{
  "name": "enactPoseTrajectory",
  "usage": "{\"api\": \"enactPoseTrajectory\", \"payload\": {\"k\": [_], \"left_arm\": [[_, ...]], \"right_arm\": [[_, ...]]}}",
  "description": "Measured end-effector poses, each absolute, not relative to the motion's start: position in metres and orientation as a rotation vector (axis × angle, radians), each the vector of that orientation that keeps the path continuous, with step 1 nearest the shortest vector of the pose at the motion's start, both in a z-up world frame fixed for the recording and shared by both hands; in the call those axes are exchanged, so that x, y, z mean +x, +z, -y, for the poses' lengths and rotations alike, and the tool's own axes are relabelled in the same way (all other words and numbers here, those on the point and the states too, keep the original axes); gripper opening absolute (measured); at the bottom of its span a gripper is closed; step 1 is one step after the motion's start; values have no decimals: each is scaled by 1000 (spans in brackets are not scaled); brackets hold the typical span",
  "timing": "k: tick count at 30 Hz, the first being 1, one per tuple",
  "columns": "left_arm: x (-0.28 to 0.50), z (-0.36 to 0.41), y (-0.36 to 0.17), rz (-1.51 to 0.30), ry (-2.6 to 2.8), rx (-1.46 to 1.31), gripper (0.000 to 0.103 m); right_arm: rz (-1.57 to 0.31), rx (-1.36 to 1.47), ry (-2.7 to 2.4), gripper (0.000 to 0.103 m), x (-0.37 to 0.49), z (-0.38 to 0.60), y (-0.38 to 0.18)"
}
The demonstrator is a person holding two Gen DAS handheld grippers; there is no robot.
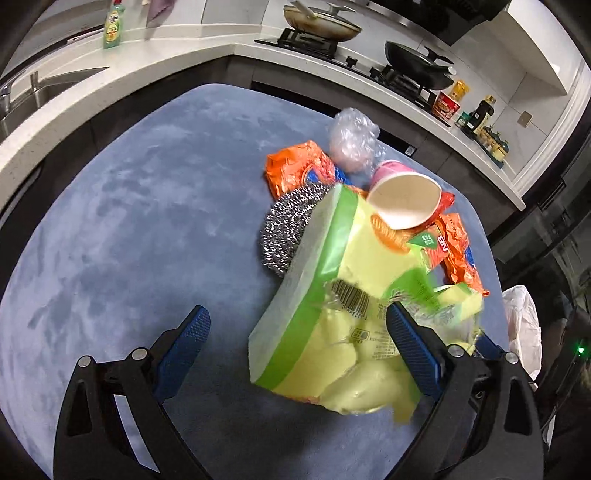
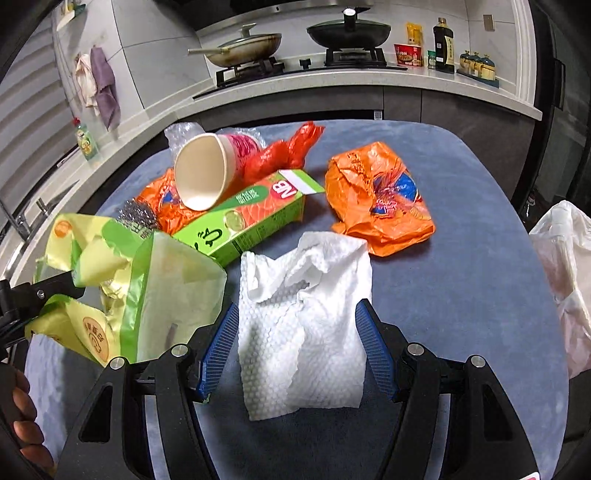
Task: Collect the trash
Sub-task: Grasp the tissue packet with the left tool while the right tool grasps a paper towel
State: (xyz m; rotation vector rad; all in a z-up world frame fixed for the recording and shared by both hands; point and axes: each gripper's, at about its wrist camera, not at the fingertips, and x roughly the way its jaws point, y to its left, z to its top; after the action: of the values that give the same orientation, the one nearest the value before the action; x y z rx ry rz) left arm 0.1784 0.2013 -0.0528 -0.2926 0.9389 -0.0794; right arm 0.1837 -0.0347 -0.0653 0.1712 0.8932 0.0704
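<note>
My left gripper (image 1: 295,332) is open, its two blue pads wide apart. A yellow-green plastic bag (image 1: 332,295) lies between them, pressed against the right pad; it also shows in the right wrist view (image 2: 147,280). My right gripper (image 2: 297,343) is open, one pad on each side of a crumpled white paper towel (image 2: 303,317) on the blue table (image 2: 461,277). Behind lie a green-orange carton (image 2: 251,218), a paper cup (image 2: 207,170), a steel scourer (image 1: 288,229), a red plastic bag (image 2: 288,151) and an orange wrapper (image 2: 380,199).
A white trash bag (image 2: 569,280) hangs past the table's right edge. Bubble wrap (image 1: 354,136) lies at the far side of the pile. The kitchen counter (image 2: 332,81) with stove and pans (image 2: 347,29) runs behind. A sink (image 1: 48,88) is at the left.
</note>
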Motion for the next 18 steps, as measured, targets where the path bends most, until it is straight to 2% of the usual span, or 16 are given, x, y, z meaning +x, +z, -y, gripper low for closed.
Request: {"api": "enactPoseTrajectory", "payload": {"k": [2, 4, 5, 8, 10, 11, 13, 15, 18], "left_arm": [[180, -198, -56, -947, -91, -283, 81], [180, -193, -59, -958, -98, -267, 69], [181, -191, -59, -962, -101, -261, 66], [179, -186, -61, -966, -98, -237, 54], [177, -183, -59, -958, -90, -217, 41], [176, -181, -57, -954, -88, -204, 38], [175, -178, -53, -951, -87, -190, 21], [172, -175, -49, -950, -99, -180, 12], [165, -169, -41, -928, -99, -152, 10]], "right_arm": [[-904, 176, 70, 62, 184, 35, -70], [-915, 189, 68, 54, 185, 36, -74], [-923, 195, 63, 51, 186, 37, -77], [-922, 183, 43, 39, 187, 38, -79], [-923, 181, 32, 26, 187, 40, -80], [-925, 185, 26, 23, 187, 42, -80], [-927, 208, 29, 9, 186, 48, -79], [-926, 235, 40, 7, 185, 54, -76], [-899, 243, 47, 6, 179, 59, -66]]}}
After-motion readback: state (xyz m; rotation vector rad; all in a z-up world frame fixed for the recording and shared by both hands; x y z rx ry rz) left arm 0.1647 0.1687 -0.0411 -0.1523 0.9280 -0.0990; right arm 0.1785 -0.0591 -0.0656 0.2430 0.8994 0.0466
